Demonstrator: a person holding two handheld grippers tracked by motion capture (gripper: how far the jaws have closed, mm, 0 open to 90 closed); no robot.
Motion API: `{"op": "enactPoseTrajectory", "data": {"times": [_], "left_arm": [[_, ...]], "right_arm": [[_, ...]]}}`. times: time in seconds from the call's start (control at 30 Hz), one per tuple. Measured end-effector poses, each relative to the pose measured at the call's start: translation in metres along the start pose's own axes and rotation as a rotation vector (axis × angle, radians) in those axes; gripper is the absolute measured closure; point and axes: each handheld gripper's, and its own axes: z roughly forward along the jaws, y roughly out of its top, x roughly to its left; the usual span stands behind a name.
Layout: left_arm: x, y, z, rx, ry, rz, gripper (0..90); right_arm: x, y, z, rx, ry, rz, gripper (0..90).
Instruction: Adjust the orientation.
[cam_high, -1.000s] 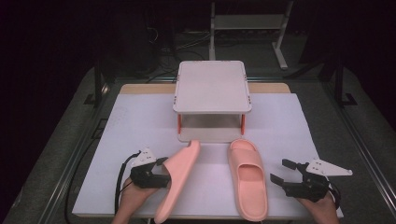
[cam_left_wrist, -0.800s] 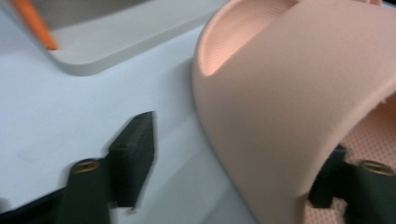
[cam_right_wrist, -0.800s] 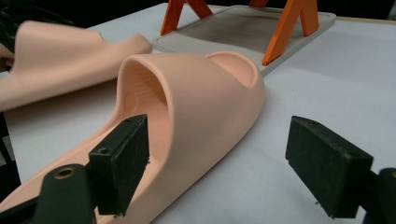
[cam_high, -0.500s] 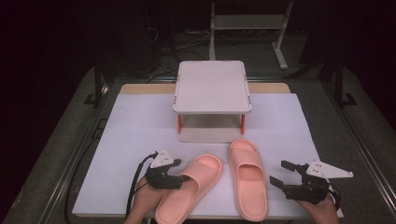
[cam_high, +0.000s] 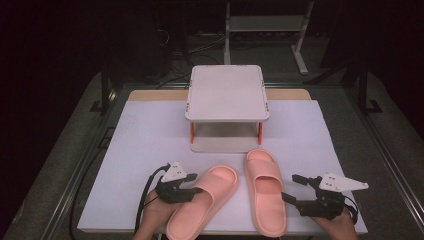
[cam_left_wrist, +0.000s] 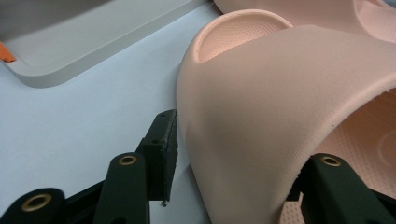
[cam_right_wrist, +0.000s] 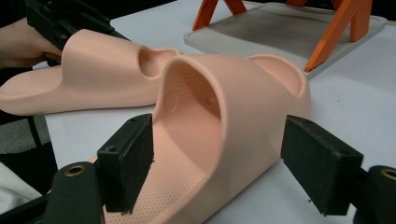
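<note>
Two pink slippers lie near the front edge of the white table (cam_high: 150, 135), in front of a small grey stand (cam_high: 226, 92) with orange legs. The left slipper (cam_high: 202, 200) lies flat with its sole down, angled so that its toe points toward the right slipper (cam_high: 265, 190), which points straight toward the stand; the two toes are close together. The left gripper (cam_high: 182, 192) straddles the band of the left slipper: one jaw stands just off the outer side of the band, the other sits inside under it (whether they are pinching it, I cannot tell). The right gripper (cam_high: 295, 189) is spread wide at the right slipper's edge, its jaws on either side of the band and touching neither side.
</note>
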Motion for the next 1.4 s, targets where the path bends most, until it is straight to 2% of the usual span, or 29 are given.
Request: {"op": "enactPoseTrajectory", "data": {"times": [0.17, 0.23, 0.3, 0.53, 0.8, 0.87, 0.93, 0.97, 1.2, 1.4], "left_arm": [[0.000, 0.000, 0.000, 0.002, 0.000, 0.001, 53.6], [-0.001, 0.000, 0.000, 0.002, -0.001, 0.003, 55.1], [-0.002, 0.001, 0.000, 0.005, -0.002, 0.009, 56.3], [-0.003, 0.001, 0.001, 0.002, 0.004, 0.014, 59.0], [-0.003, 0.000, 0.000, -0.001, 0.023, 0.016, 63.7], [-0.003, 0.000, 0.000, -0.004, 0.030, 0.011, 64.7], [-0.003, 0.000, 0.000, -0.005, 0.032, 0.012, 66.3], [-0.003, 0.000, 0.000, -0.007, 0.040, 0.016, 67.5], [0.000, -0.001, -0.002, -0.014, 0.037, 0.003, 71.5], [0.001, -0.002, -0.004, -0.014, 0.056, -0.002, 72.9]], "right_arm": [[0.002, 0.001, 0.006, 0.011, -0.013, -0.004, 29.3], [0.002, 0.003, 0.015, 0.032, -0.044, -0.016, 32.3], [0.001, 0.003, 0.019, 0.051, -0.055, -0.020, 33.2], [-0.001, 0.004, 0.024, 0.051, -0.100, -0.027, 38.5], [0.000, 0.003, 0.034, 0.085, -0.150, -0.049, 46.4], [0.000, 0.003, 0.036, 0.086, -0.186, -0.055, 50.0], [-0.001, 0.003, 0.037, 0.083, -0.187, -0.056, 51.7], [-0.001, 0.003, 0.039, 0.078, -0.183, -0.052, 57.7], [-0.002, 0.005, 0.040, 0.089, -0.200, -0.036, 64.1], [-0.003, 0.005, 0.038, 0.094, -0.220, -0.039, 68.6]]}}
